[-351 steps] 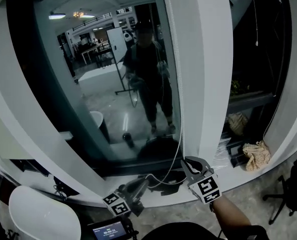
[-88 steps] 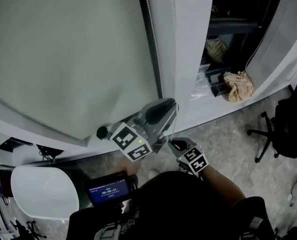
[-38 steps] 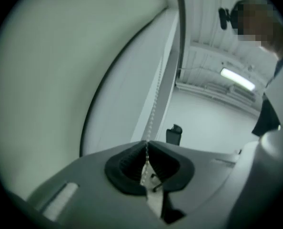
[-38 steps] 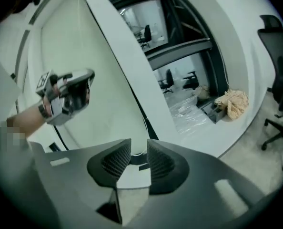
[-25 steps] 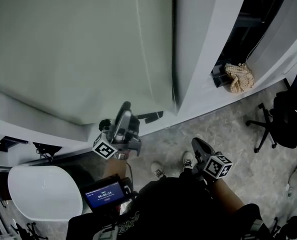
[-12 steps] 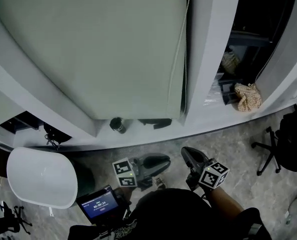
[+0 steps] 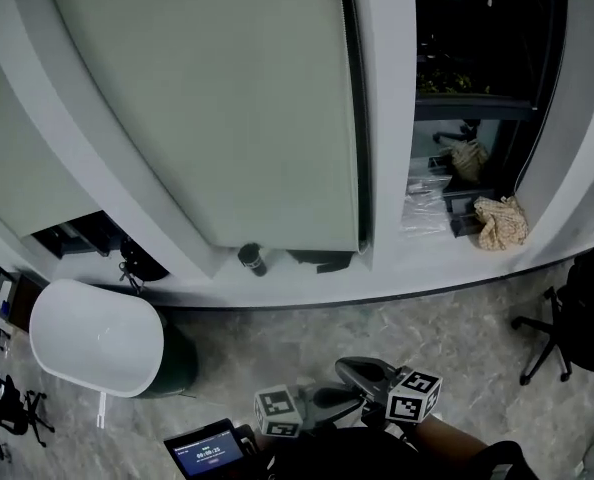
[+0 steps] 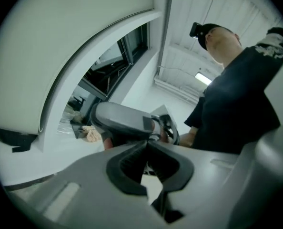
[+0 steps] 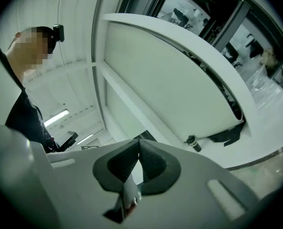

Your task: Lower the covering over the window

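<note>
Covering: a pale grey-green roller blind, fully down inside the window frame on the far wall. Long axis runs up-down the wall; free lower edge points at the floor and lies left-right, just above the sill. The glass behind it is completely hidden. The blind's top is cut off by the picture edge. Along its right edge is a dark strip; can't tell if a cord runs there.

On the sill under the lower edge are a small dark cylinder and a dark flat piece; can't tell what either is. White pillar is just right of the blind. Further right is a second window, uncovered and dark, with a crumpled cloth on its ledge.

Left tongs: jaws have just been closing, pads now together, nothing between them. Right tongs: pads pressed together, holding nothing. Both sit near, low in the head view, well apart from the blind and partly hidden by the person's body.

Near left is a white rounded object, unclear what. An office chair is cut off at the right edge. A small screen is at the bottom, text too small to read.
</note>
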`<state>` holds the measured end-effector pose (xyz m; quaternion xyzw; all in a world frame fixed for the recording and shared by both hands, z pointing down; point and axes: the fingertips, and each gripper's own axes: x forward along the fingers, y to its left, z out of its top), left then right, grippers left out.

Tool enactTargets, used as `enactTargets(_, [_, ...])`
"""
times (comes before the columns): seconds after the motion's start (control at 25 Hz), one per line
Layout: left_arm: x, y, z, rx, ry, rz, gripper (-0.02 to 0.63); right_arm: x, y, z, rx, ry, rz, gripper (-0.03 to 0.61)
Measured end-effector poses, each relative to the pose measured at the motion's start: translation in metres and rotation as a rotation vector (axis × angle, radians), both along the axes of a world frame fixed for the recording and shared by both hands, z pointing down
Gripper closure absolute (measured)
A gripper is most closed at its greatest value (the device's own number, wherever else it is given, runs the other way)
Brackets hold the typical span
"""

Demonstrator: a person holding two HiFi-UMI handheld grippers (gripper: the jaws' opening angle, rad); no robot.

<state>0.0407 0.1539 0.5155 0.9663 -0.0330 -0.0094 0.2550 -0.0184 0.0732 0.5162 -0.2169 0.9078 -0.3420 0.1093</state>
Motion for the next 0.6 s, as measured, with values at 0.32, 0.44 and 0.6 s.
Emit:
enactTargets(0.32, [-0.028, 0.049, -0.006, 0.016, -0.084, -0.090, 0.614, -0.060, 0.071, -0.018, 0.028, -0.096, -0.250, 0.571])
enactTargets(0.44, [-0.045, 0.064, -0.006, -0.006, -0.107, -0.117, 0.614, -0.083, 0.089, -0.020, 0.028, -0.103, -0.296, 0.571])
enactTargets(0.6, [-0.075, 0.087, 0.001, 0.018, -0.143, -0.086, 0.614, -0.113, 0.115, -0.024, 0.038, -0.104, -0.329, 0.571])
